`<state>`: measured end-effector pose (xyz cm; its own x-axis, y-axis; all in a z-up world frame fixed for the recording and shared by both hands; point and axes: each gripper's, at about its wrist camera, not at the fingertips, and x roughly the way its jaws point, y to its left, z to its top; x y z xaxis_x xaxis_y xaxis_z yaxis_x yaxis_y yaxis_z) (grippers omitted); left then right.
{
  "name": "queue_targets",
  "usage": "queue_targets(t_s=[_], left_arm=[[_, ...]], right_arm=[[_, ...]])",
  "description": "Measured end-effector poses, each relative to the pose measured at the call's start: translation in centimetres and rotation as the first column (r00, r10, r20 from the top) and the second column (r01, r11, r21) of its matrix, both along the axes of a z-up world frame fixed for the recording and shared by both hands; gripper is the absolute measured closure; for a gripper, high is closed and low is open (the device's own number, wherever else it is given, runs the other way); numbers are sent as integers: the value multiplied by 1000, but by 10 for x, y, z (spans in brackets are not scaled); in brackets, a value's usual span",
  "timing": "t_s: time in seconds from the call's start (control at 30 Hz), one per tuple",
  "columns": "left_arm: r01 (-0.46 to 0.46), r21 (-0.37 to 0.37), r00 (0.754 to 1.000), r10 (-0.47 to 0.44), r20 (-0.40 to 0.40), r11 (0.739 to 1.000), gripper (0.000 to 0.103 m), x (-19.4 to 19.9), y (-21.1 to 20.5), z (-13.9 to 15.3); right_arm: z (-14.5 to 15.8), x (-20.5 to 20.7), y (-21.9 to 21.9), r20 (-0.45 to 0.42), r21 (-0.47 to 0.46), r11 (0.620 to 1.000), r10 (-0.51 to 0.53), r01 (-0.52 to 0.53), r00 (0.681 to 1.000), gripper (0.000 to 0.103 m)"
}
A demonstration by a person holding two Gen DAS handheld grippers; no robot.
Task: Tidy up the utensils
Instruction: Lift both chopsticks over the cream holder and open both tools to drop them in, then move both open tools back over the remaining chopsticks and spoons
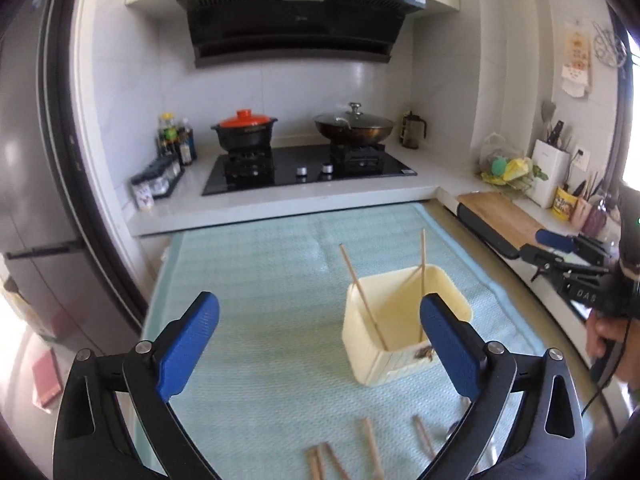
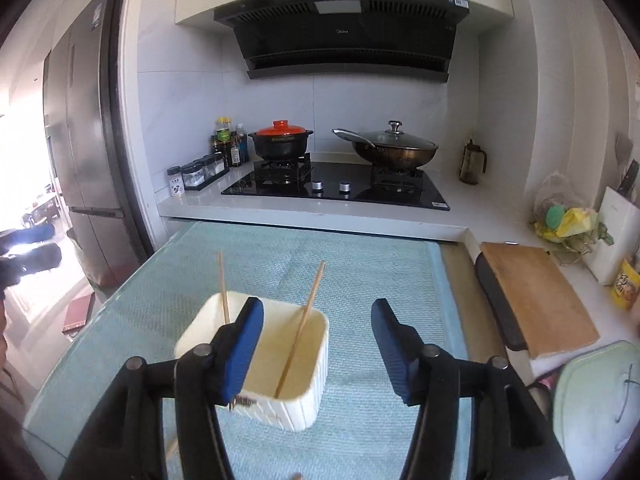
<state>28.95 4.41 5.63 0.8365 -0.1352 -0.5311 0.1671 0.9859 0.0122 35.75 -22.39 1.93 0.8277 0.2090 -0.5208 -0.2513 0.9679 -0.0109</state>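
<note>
Kitchen counter (image 1: 280, 216) runs along the far wall, with a black stove (image 1: 308, 168) set into it under a dark hood (image 1: 296, 20); a steel fridge (image 1: 36, 200) fills the left edge of the left wrist view; a pale green mat (image 1: 260, 280) covers the work surface in front, reaching nearly to the counter edge; a wooden cutting board (image 2: 536, 296) lies to the right of the mat; on the stove sit a black pot with an orange lid (image 1: 245, 130) on the left burner and a lidded wok (image 1: 354, 126) on the right one.

Nearer, a cream square tub (image 1: 400, 328) stands upright on the mat; two chopsticks (image 1: 362, 296) stand in it, leaning against its walls with their tips above the rim, one slanting left and one near upright in the left wrist view; more chopsticks (image 1: 372, 448) lie loose and flat on the mat, near the bottom edge of that view.

The left gripper (image 1: 320, 344) has its blue fingers spread wide with nothing between them, the tub just behind its right finger; the right gripper (image 2: 318, 348) stands partly open and empty, the tub behind its left finger; a hand (image 1: 608, 336) holds that gripper at the right edge of the left wrist view.
</note>
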Motion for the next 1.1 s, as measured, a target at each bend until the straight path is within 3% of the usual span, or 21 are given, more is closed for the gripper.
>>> queue_targets(t_s=[0.07, 0.17, 0.5, 0.8, 0.93, 1.1], left_arm=[[-8, 27, 1000, 8, 19, 1000, 1, -39, 12, -3], [-28, 30, 999, 29, -17, 999, 1, -82, 28, -22], [-164, -18, 980, 161, -113, 986, 1, -174, 43, -131], [-197, 8, 961, 194, -197, 980, 1, -174, 26, -196], [-187, 37, 958, 191, -214, 982, 1, -165, 23, -213], [-184, 3, 955, 180, -237, 983, 1, -155, 30, -226]], right_arm=[[1, -35, -8, 13, -37, 999, 1, 0, 1000, 42], [-8, -84, -21, 11, -56, 998, -3, 4, 1000, 39], [-68, -214, -29, 68, -133, 989, -62, 71, 996, 39], [-127, -259, -8, 53, -105, 989, -95, 101, 994, 39], [-141, -261, 1, 28, -97, 992, -83, 85, 996, 39], [-156, -257, 1, -5, -88, 992, -94, 94, 996, 39]])
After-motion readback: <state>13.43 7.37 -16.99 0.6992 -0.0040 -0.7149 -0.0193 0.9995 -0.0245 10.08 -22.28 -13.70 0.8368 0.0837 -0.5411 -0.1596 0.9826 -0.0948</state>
